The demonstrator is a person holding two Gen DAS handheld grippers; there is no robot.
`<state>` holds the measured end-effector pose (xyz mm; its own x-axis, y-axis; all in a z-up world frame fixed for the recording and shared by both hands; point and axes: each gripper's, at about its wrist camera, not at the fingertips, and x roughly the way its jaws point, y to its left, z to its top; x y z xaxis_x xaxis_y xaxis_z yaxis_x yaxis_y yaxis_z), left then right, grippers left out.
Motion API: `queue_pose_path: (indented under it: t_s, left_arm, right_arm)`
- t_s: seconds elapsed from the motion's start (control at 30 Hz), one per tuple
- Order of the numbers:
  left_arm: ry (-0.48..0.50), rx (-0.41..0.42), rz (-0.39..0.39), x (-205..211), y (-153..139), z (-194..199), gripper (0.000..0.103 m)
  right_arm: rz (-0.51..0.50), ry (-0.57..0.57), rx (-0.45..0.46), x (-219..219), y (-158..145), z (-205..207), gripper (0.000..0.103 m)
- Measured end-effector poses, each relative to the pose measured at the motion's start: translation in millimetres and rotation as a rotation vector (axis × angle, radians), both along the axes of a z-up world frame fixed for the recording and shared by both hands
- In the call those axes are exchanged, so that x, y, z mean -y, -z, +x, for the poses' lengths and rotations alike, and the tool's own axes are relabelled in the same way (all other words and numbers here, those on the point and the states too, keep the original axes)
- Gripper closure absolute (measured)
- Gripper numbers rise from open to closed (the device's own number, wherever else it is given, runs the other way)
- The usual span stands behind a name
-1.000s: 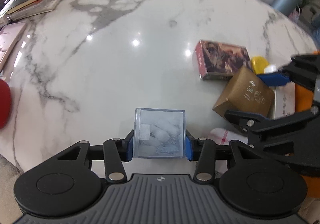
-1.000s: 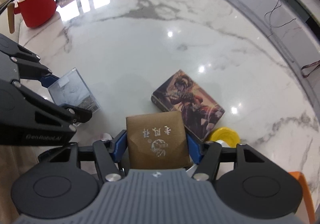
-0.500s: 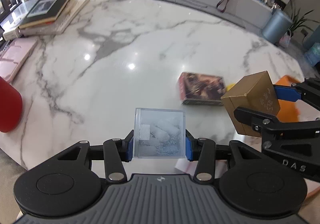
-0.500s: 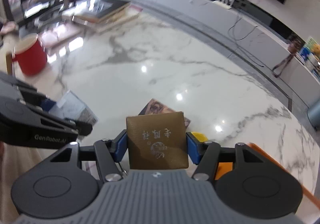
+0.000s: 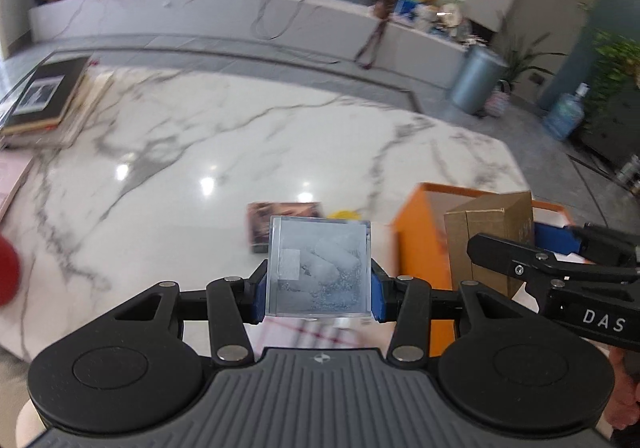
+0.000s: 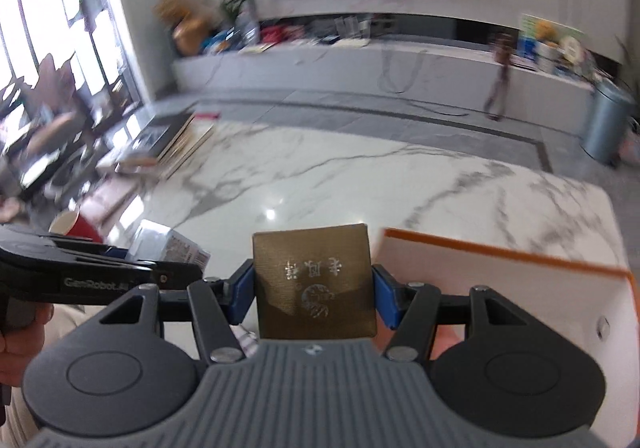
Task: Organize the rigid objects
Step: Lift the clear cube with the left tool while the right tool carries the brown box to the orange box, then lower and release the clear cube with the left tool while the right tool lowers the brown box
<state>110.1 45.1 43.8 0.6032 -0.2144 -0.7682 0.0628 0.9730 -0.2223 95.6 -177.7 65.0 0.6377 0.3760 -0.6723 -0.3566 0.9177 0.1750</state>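
Left gripper (image 5: pixel 319 280): pinching the clear box (image 5: pixel 319 268) between both blue pads, holding it upright above the marble table (image 5: pixel 224 144), to the left of the orange bin (image 5: pixel 416 232).
Right gripper (image 6: pixel 314 294): clamping the brown box (image 6: pixel 314 282) by its two sides, printed face turned toward the camera, holding it just left of the orange bin's rim in the right wrist view.
Brown box, left wrist view (image 5: pixel 490 232): hanging over the orange bin's open top, gripped by the right gripper (image 5: pixel 532 248) reaching in from the right.
Clear box, right wrist view (image 6: pixel 168 246): showing to the left of the orange bin (image 6: pixel 500 252), partly hidden behind the left gripper (image 6: pixel 132 268).
Picture box (image 5: pixel 280 216): lying flat on the marble table, left of the orange bin, partly covered by the clear box.
Yellow item (image 5: pixel 344 214): sitting between the picture box and the orange bin; too blurred for telling its kind.
Stack of books (image 5: pixel 44 100): resting at the table's far left edge, well apart from the orange bin.
Red item (image 5: pixel 8 272): showing at the left edge, well apart from the orange bin.
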Motion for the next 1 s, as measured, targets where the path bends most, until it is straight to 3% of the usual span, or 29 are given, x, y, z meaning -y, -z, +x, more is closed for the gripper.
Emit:
queue_pose_path:
  t_s: [0.23,0.57,0.8,1.0]
  left_arm:
    - [0.157,0.020,0.002,53.9,-6.7,2.1,0.050]
    - [0.395,-0.010,0.085,132.4,9.3,5.8,0.050]
    - [0.512,-0.072,0.199,163.9,38.8,14.0,0.050]
    - [0.684,-0.082,0.338,178.9,58.5,17.9,0.050]
  right_arm:
    - [0.061,0.180,-0.029,68.4,6.9,-22.8,0.043]
    - [0.092,0.310,-0.112,120.7,43.5,-31.5,0.043]
    - [0.088,0.329,-0.168,133.3,66.1,-21.5,0.043]
    - [0.071,0.323,-0.207,137.7,80.6,-9.4,0.043]
